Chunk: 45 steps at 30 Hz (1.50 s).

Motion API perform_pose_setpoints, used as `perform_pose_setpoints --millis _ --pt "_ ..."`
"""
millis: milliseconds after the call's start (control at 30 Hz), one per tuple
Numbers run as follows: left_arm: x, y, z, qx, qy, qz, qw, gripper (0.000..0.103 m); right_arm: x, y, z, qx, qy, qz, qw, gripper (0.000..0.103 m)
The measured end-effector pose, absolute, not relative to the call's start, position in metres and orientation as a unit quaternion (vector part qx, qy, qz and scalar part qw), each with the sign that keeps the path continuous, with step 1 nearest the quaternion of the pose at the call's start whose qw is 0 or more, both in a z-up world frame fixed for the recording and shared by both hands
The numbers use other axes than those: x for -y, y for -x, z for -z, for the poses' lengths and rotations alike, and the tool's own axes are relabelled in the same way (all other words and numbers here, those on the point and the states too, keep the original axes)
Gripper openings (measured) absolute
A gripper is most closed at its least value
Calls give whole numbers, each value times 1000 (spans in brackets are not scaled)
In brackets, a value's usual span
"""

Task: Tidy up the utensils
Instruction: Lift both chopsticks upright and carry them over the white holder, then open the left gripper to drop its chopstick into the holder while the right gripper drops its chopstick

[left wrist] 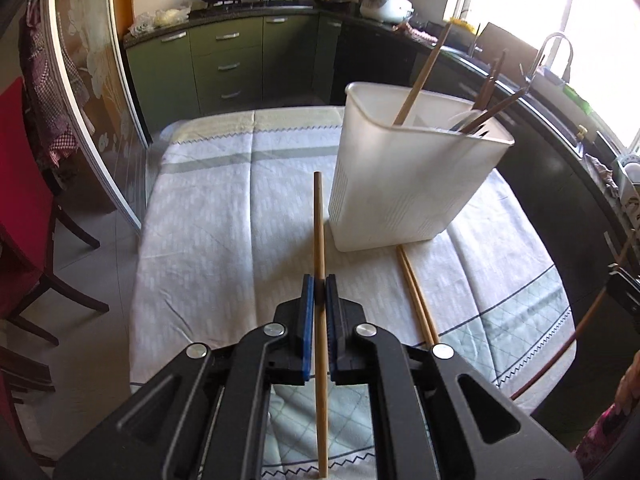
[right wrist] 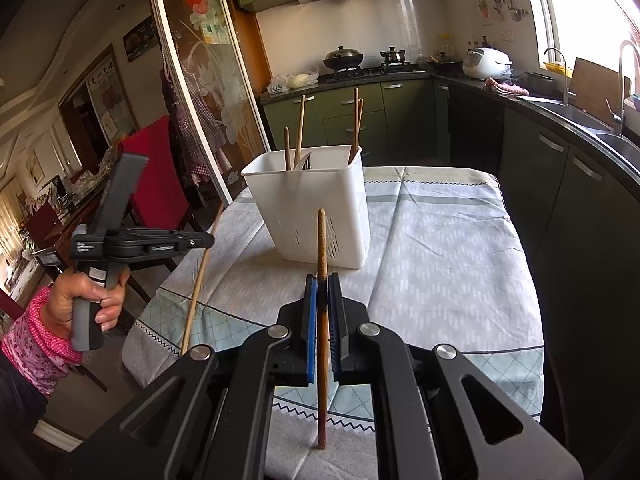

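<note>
My left gripper point(left wrist: 319, 282) is shut on a light bamboo chopstick point(left wrist: 319, 224), held upright in front of the white utensil holder point(left wrist: 400, 184). Several chopsticks and some metal cutlery stand in the holder. Two more light chopsticks point(left wrist: 416, 296) lie on the cloth just in front of it. My right gripper point(right wrist: 322, 280) is shut on a darker brown chopstick point(right wrist: 322, 240), pointing at the same holder point(right wrist: 316, 216). In the right wrist view the left gripper point(right wrist: 204, 242) is seen from the side at the left, clamping its chopstick point(right wrist: 198, 292) above the table's edge.
The table wears a pale patterned cloth point(left wrist: 224, 216). A red chair point(left wrist: 24, 216) stands at its left. Dark kitchen counters with a sink point(right wrist: 580, 116) run along the right, and a stove with pots point(right wrist: 344, 60) is at the back. A person's hand in a pink sleeve point(right wrist: 36, 344) holds the left gripper.
</note>
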<state>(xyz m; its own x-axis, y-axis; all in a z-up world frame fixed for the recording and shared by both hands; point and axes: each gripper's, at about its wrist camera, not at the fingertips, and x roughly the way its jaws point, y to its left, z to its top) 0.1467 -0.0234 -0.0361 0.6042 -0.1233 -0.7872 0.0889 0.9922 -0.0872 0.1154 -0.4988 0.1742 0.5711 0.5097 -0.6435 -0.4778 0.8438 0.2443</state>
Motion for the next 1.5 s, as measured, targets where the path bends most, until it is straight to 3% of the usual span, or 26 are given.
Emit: perform_pose_setpoints --millis 233,533,800,1100,1267,1500 --pt "28 -69 -13 -341 -11 69 938 5 496 -115 -172 -372 -19 -279 885 6" --pt "32 -43 -42 -307 -12 82 948 5 494 -116 -169 -374 -19 -281 884 6" --pt "35 -78 -89 -307 11 118 944 5 496 -118 -168 -373 -22 -284 883 6" --pt "45 -136 -164 -216 25 111 970 5 503 -123 -165 -375 -33 -277 884 6" --pt "58 -176 -152 -208 14 88 974 5 506 -125 -165 -375 -37 -274 885 6" --pt "72 -219 -92 -288 -2 85 954 6 511 -131 -183 -361 -51 -276 889 6"
